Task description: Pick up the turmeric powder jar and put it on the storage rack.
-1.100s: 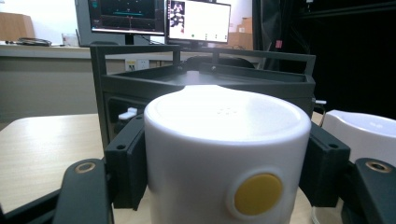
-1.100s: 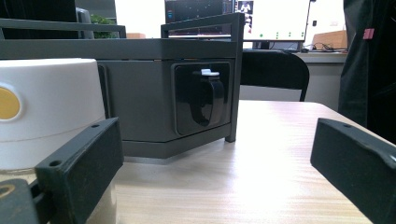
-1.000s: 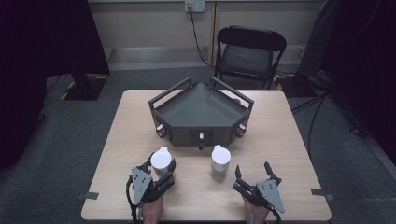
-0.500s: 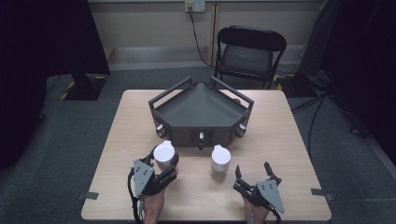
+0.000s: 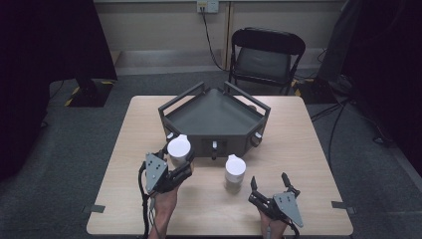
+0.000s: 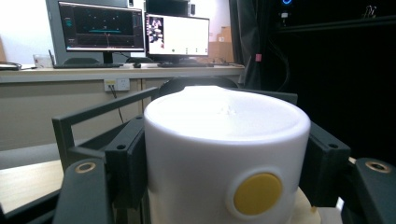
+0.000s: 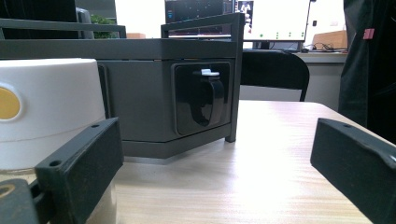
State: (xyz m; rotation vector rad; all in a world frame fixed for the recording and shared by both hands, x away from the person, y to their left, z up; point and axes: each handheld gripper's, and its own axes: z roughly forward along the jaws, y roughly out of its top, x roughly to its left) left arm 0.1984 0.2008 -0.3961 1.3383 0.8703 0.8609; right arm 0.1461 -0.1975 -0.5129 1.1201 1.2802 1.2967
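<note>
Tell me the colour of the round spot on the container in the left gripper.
Yellow spot on the white container, clearest in the left gripper view.

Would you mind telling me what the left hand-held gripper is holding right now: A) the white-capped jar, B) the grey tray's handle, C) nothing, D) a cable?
A: in the left gripper view the black jaws of the left hand-held gripper press both sides of the white-capped jar, its yellow dot facing the camera.
</note>
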